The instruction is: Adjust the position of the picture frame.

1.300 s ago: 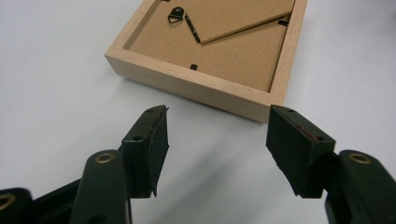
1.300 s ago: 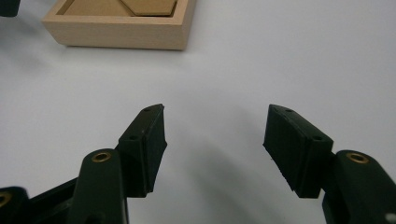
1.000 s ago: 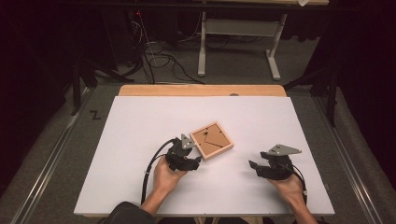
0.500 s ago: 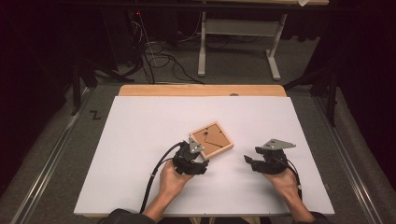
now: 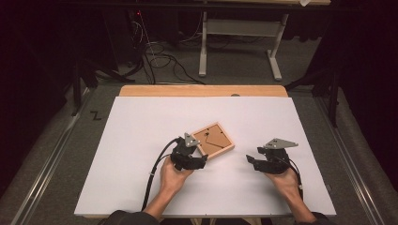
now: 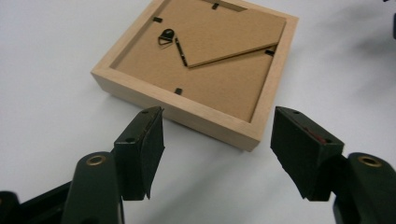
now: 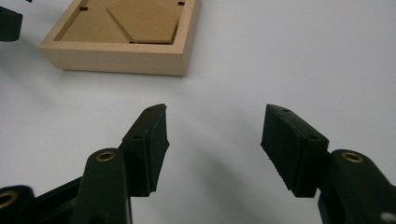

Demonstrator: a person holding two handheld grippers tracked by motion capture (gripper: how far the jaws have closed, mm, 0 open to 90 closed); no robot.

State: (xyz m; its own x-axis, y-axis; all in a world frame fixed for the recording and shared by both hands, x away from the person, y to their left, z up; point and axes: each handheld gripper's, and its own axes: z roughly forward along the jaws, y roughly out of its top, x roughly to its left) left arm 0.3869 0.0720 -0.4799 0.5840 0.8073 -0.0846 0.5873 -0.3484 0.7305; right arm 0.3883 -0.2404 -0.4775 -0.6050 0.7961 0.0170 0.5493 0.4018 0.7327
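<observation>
Picture frame (image 5: 214, 140) lies face-down mid-table, backing up. Our left gripper (image 6: 217, 135) has its jaws wide, just short of the near corner; right gripper (image 7: 212, 140) is also wide, empty, well apart to the side. We should square the jaws to the frame's rail before closing. White table (image 5: 141, 187) is bare all round, leaving plenty of room.

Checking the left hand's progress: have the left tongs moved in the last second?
Yes. The left tongs moved right, toward the frame's near corner.
</observation>
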